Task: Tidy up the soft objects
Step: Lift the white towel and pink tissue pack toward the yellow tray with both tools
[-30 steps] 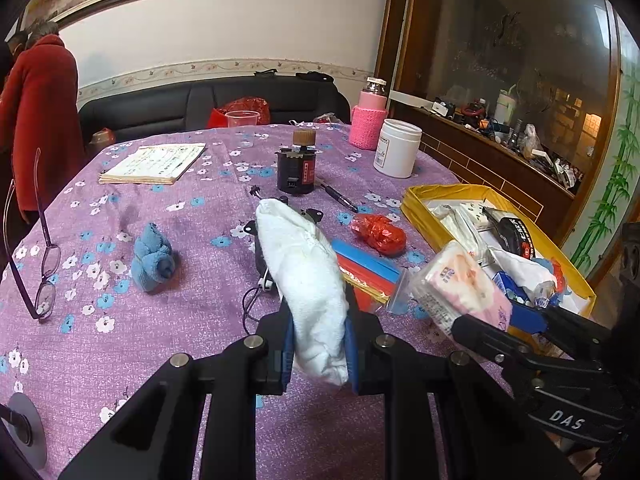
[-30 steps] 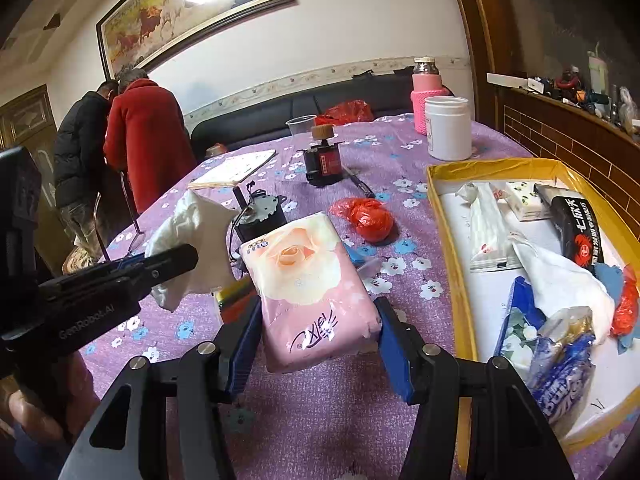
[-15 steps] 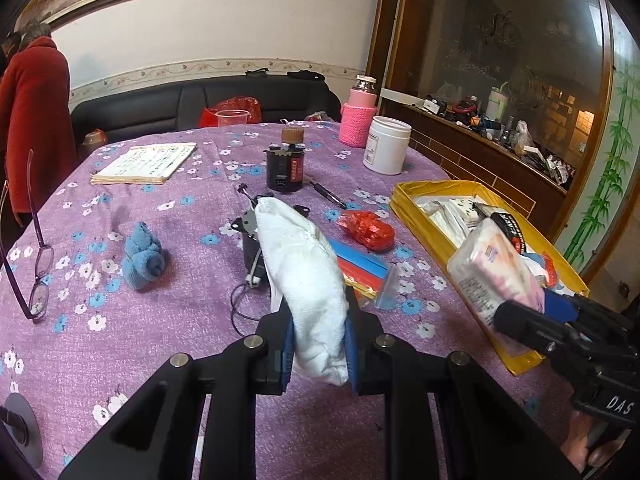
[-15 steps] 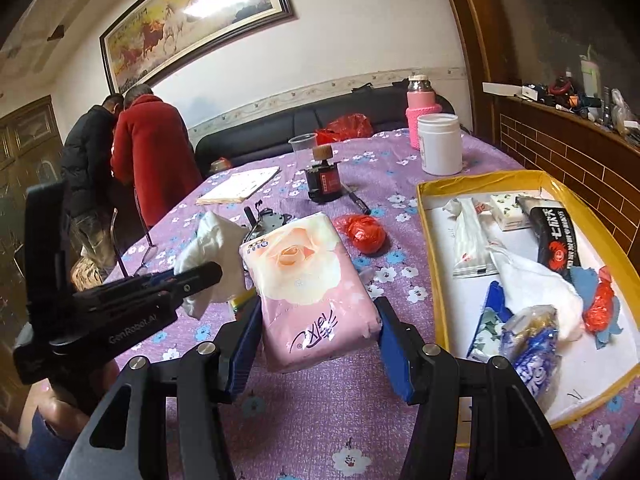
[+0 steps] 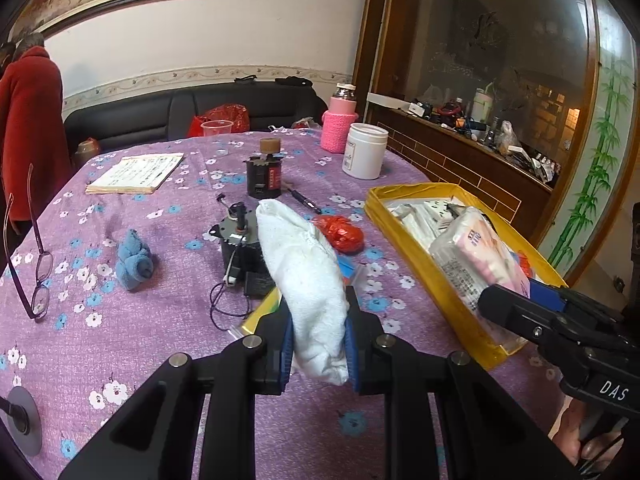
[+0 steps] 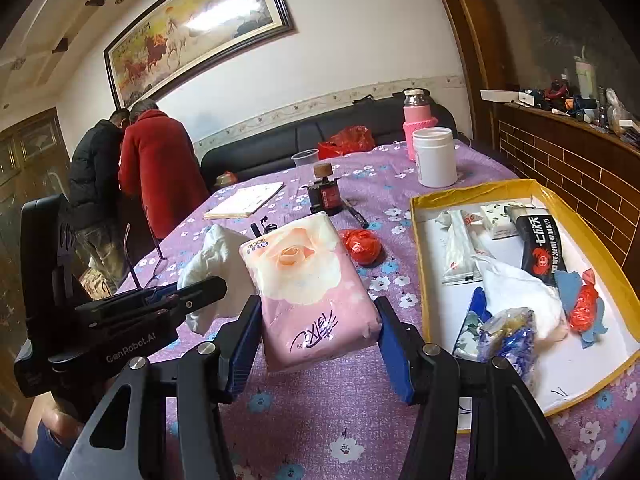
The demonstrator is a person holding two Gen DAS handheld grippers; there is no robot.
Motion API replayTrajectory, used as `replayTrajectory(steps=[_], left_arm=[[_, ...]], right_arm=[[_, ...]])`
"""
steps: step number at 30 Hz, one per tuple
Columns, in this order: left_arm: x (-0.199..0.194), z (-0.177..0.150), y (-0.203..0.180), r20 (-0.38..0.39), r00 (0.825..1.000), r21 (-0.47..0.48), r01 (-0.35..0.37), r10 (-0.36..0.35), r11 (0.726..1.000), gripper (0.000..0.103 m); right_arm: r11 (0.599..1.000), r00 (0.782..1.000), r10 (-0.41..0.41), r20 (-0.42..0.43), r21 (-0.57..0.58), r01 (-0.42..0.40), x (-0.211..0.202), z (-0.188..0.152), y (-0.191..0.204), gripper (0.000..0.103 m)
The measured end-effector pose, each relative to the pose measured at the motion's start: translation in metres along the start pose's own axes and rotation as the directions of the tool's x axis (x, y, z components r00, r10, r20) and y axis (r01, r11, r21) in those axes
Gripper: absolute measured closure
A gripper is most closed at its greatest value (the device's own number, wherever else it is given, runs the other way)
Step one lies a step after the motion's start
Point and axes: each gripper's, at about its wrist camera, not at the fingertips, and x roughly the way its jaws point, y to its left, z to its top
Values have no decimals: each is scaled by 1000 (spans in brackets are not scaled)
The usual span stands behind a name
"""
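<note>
White terry towel [image 5: 308, 276], rolled and limp, is clamped between the left gripper [image 5: 318, 348] pads at lower centre. One pink rose-printed tissue pack [image 6: 312, 292] is pinched by the right gripper [image 6: 320, 344], held above the purple floral tablecloth [image 6: 348, 408]. One blue rolled cloth [image 5: 134, 260] and one pair of glasses [image 5: 38, 276] are shown only in the left view. One yellow tray [image 6: 420, 240] lies at right; two people [image 6: 136, 176] are seen upper left.

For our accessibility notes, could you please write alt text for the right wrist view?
The right gripper holds a pink tissue pack above a purple flowered tablecloth. A yellow-rimmed tray of soft items lies right; the left gripper holds a white cloth.
</note>
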Motion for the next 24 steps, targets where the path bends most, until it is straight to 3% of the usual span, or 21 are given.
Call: replayTrajectory(steps=[24], left_arm=[[-6,11,-61,8,998,85,54,-55,995,83]], right_arm=[[995,997,-13,80,95,6,-42,8,-42,43]])
